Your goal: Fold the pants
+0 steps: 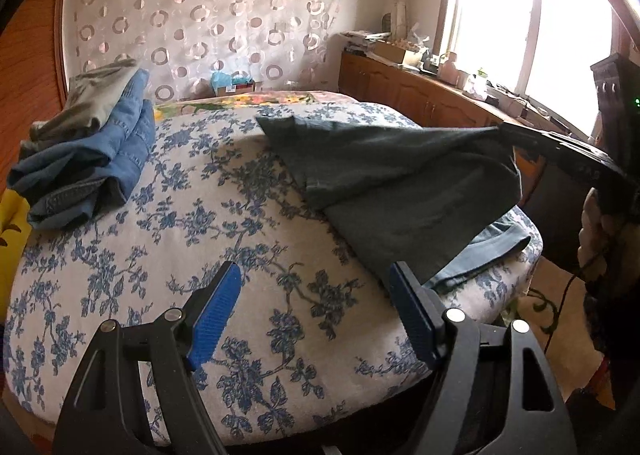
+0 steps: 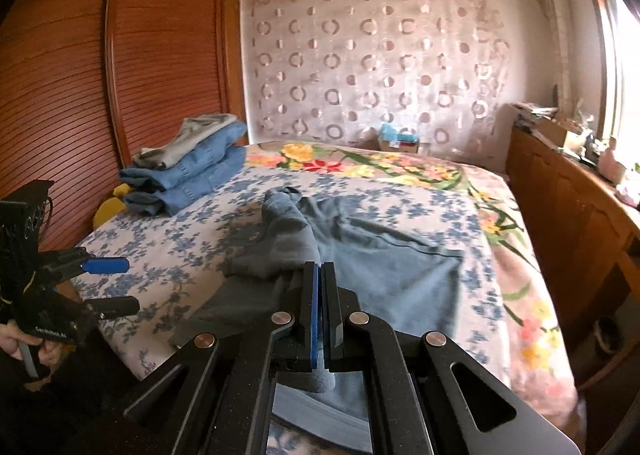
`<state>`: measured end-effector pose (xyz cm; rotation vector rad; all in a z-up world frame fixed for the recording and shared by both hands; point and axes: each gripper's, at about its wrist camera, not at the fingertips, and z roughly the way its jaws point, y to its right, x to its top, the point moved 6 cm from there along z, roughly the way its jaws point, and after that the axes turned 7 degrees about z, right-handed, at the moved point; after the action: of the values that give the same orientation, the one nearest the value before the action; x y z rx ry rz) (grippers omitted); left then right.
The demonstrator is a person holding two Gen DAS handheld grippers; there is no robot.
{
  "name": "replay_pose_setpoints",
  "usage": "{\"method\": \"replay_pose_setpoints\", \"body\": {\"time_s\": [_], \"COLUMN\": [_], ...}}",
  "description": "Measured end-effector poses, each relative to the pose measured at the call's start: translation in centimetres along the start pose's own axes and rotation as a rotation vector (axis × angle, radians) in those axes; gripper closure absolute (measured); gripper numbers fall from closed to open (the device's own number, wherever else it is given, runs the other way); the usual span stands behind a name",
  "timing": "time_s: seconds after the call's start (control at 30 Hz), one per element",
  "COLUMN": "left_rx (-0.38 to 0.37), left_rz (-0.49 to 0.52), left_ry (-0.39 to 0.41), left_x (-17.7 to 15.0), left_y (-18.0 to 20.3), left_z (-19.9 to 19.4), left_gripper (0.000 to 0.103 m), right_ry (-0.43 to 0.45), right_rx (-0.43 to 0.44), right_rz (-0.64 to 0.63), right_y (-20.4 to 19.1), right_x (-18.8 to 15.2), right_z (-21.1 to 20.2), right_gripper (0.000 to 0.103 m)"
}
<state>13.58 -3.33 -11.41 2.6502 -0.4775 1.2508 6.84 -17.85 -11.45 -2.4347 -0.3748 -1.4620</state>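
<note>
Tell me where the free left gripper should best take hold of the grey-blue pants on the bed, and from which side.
Probably the near lower edge of the grey-blue pants, coming in low from the front along the bedspread. The right gripper is shut on one end and lifts it, so the cloth drapes down toward the open left gripper, offering a loose edge there.
</note>
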Motion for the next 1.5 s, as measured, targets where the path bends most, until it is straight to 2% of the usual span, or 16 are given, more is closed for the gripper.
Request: {"method": "replay_pose_setpoints", "body": {"time_s": [0.23,0.47,0.53,0.6,0.63,0.9,1.03,1.07,1.1,1.13,1.17,1.2,1.5], "left_rx": [-0.012,-0.027,-0.028,-0.028,-0.031,-0.039,-0.038,-0.038,-0.038,-0.038,-0.039,-0.039,-0.034], "left_rz": [0.018,0.046,0.058,0.066,0.067,0.069,0.068,0.066,0.064,0.062,0.060,0.060,0.065], "left_ry": [0.007,-0.011,-0.020,-0.025,-0.028,-0.055,-0.065,-0.067,-0.068,-0.069,-0.070,-0.070,-0.064], "left_x": [1.1,1.7,1.7,1.7,1.6,0.8,0.4,0.4,0.3,0.3,0.2,0.2,0.6], "left_y": [1.0,2.3,2.9,3.2,3.3,4.1,4.2,4.1,4.1,4.0,4.0,4.0,3.9], "left_z": [0.4,1.9,2.1,2.4,2.5,3.3,3.5,3.5,3.6,3.6,3.6,3.6,3.4], "left_gripper": [0.026,0.026,0.026,0.026,0.026,0.026,0.026,0.026,0.026,0.026,0.026,0.026,0.026], "right_ry": [0.011,-0.043,-0.063,-0.087,-0.097,-0.180,-0.200,-0.198,-0.198,-0.200,-0.199,-0.194,-0.090], "right_rx": [-0.023,0.002,-0.012,-0.012,-0.012,-0.007,-0.006,0.001,0.008,0.017,0.024,0.039,0.023], "right_rz": [0.033,0.087,0.094,0.101,0.105,0.115,0.123,0.122,0.119,0.118,0.117,0.120,0.105], "right_y": [1.3,2.2,2.3,2.1,2.2,1.6,1.7,1.7,1.6,1.6,1.6,1.7,3.4], "right_x": [0.1,-2.1,-2.7,-3.6,-3.9,-6.0,-5.9,-5.7,-5.5,-5.4,-5.5,-5.3,-3.6], "right_z": [-2.1,-0.9,-0.3,0.3,0.4,1.6,2.1,2.1,2.1,2.2,2.1,1.9,-2.5], "right_gripper": [0.102,0.102,0.096,0.074,0.073,0.073,0.073,0.076,0.084,0.086,0.093,0.094,0.096]}}
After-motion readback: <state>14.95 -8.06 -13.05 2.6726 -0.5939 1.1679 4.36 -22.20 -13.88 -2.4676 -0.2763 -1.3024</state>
